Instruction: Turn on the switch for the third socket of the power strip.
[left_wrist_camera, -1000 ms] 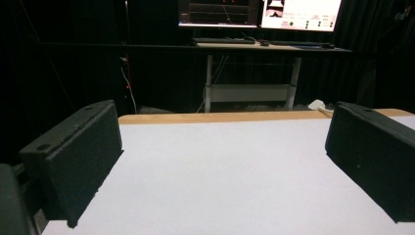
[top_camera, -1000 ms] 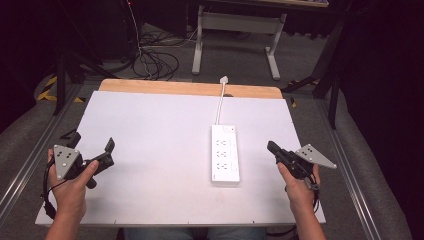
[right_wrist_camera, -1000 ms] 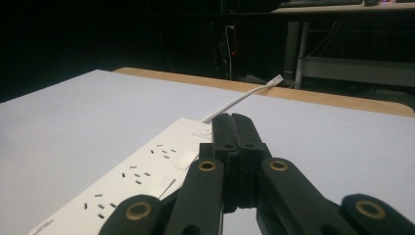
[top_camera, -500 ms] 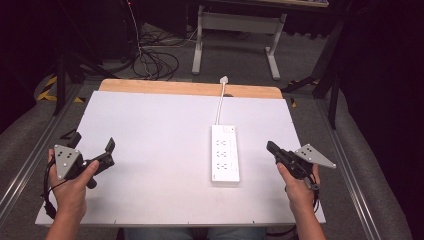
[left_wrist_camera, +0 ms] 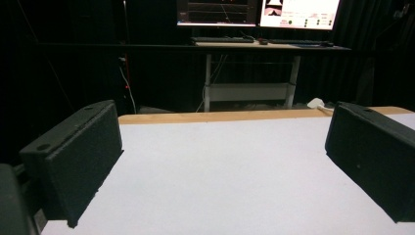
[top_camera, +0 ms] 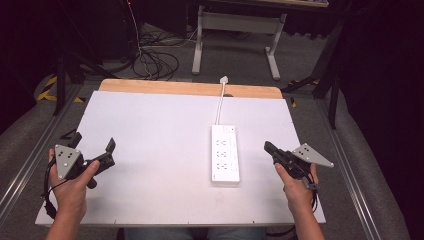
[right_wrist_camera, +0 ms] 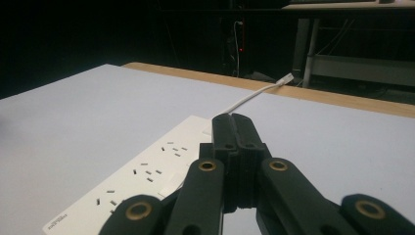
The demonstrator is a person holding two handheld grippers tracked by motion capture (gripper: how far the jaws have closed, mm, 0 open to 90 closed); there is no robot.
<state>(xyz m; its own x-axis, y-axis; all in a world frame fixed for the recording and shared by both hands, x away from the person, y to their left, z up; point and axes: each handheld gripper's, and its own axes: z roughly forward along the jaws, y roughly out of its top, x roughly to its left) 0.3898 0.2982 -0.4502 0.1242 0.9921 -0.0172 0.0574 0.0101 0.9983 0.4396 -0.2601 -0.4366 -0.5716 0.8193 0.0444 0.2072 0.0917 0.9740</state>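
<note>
White board covers your table (top_camera: 150,125), with a strip of bare wood along its far edge and dark floor, cables and a desk frame beyond. Your left hand (top_camera: 72,187) rests at the near left corner, wrist low, holding the left gripper (top_camera: 92,150) pointed forward and slightly inward; its jaws stand wide apart, with bare board between them in the left gripper view. Your right hand (top_camera: 297,185) sits near the right edge, angling the right gripper (top_camera: 268,147) toward the table's middle, its jaws pressed together on nothing. A white power strip (top_camera: 224,160) lies flat right of centre, just beside that gripper's tip but apart from it, its cord (top_camera: 219,102) running to the far edge.
</note>
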